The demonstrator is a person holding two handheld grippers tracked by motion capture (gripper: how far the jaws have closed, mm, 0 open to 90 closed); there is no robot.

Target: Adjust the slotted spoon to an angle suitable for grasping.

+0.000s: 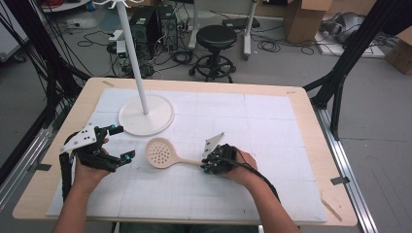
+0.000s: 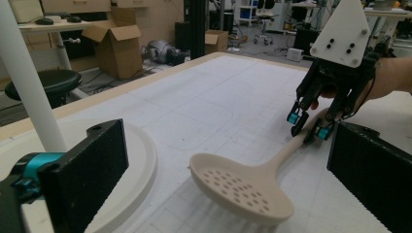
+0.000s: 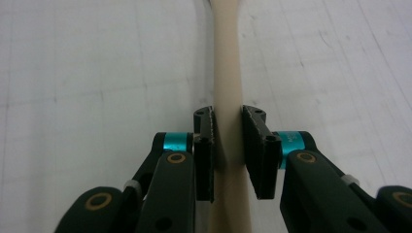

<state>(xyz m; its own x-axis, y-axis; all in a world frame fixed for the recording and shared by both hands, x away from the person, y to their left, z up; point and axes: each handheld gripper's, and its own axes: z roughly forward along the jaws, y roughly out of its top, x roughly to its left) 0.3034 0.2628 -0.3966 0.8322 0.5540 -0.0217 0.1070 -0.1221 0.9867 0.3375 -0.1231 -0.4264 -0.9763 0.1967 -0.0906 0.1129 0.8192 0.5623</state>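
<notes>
1. At the left of the table, your left gripper (image 1: pixel 99 145) sits with its jaws spread wide and nothing between them, just left of the spoon (image 1: pixel 167 156) bowl. Leave it parked unless the bowl needs steadying.
2. Mid-table, the spoon lies flat on the mat (image 1: pixel 272 126): perforated bowl to the left, handle running right into your right gripper (image 1: pixel 210 165).
3. In the right gripper view the pads (image 3: pixel 206 150) bracket the handle (image 3: pixel 227 73) on both sides. I can't tell if they're fully clenched on it; it looks like contact or a hair off.
4. To do this well: keep the handle centred between the pads, squeeze firmly before lifting, then raise it level. The bowl end is heavy and will likely droop or twist in the jaws if the grip is light.
5. The grip is near the handle's end, so expect leverage; lift slowly.
6. Obstacles: the white stand (image 1: pixel 145 114), with its round base and pole, sits just behind the bowl and near the left gripper. Swing clear of the pole.
7. To the right of your hand the mat is free; use it as an exit path.
</notes>
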